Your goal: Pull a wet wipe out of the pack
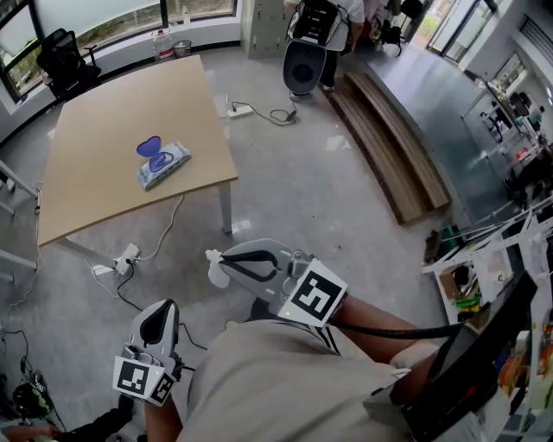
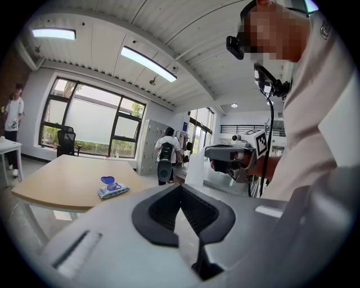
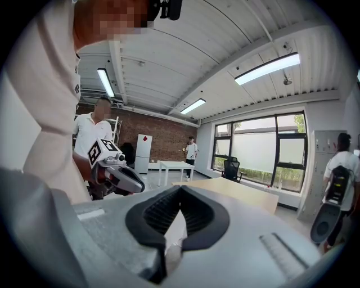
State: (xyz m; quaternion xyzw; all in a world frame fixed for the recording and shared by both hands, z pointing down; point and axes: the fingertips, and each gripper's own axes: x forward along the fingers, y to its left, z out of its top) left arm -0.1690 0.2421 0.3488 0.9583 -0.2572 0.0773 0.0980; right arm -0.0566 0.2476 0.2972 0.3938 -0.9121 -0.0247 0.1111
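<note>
The wet wipe pack [image 1: 162, 162] lies on the light wooden table [image 1: 104, 129], its blue lid flipped open; the left gripper view shows the pack [image 2: 114, 189] far off. My right gripper [image 1: 223, 262] is held well away from the table, above the floor, shut on a white wet wipe [image 1: 216, 271]. The wipe [image 3: 174, 228] shows between the closed pads of the right gripper [image 3: 180, 189]. My left gripper [image 1: 157, 321] hangs lower at the left, shut with nothing in it, its tips [image 2: 180, 187] touching. It sees the right gripper [image 2: 229, 158] with the wipe [image 2: 194, 167].
A power strip and cables [image 1: 121, 259] lie on the grey floor by the table leg. A person with a backpack [image 1: 318, 26] stands beyond the table. Wooden planks [image 1: 389, 147] lie to the right. An office chair [image 1: 60, 56] stands at the far left corner.
</note>
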